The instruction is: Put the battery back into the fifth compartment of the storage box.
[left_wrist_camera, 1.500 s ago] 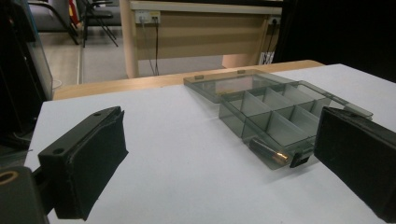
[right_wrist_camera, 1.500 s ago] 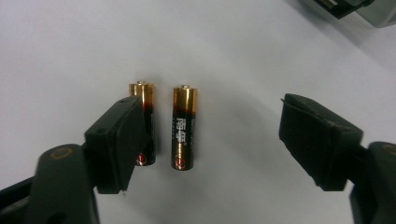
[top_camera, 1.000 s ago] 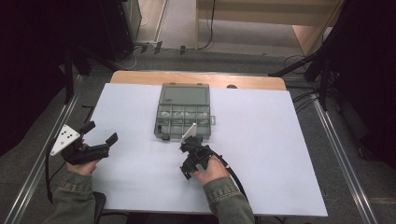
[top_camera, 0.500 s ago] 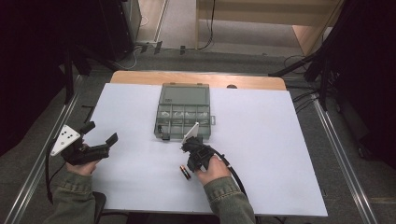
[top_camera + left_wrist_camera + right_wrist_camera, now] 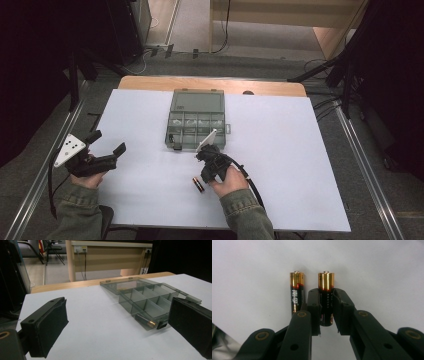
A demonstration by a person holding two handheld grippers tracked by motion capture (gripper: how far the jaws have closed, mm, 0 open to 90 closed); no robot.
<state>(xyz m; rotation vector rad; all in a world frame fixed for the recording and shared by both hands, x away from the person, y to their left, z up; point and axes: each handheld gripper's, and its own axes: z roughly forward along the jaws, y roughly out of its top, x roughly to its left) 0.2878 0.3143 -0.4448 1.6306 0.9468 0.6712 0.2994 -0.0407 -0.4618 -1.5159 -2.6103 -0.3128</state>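
Note:
My right gripper [image 5: 326, 312] is shut on a black and gold battery [image 5: 326, 290], its jaws pressing the battery's black body from both sides. A second battery [image 5: 296, 292] lies parallel just to the left of it on the white table. In the high view this loose battery [image 5: 197, 185] lies beside my right gripper [image 5: 206, 176], near the front middle of the table. A grey clear organizer box [image 5: 195, 120] lies open beyond. One more battery [image 5: 145, 321] lies in its near corner compartment. My left gripper [image 5: 107, 142] is open at the table's left edge, with nothing between its jaws.
The white table top [image 5: 290, 150] spreads wide to the right of the box. Past its far edge runs a wooden strip [image 5: 210, 84]. A black cable [image 5: 250, 180] trails from the right gripper toward the front edge.
The right gripper shifted slightly, and a battery now shows on the table by its left side. The left gripper has not moved.

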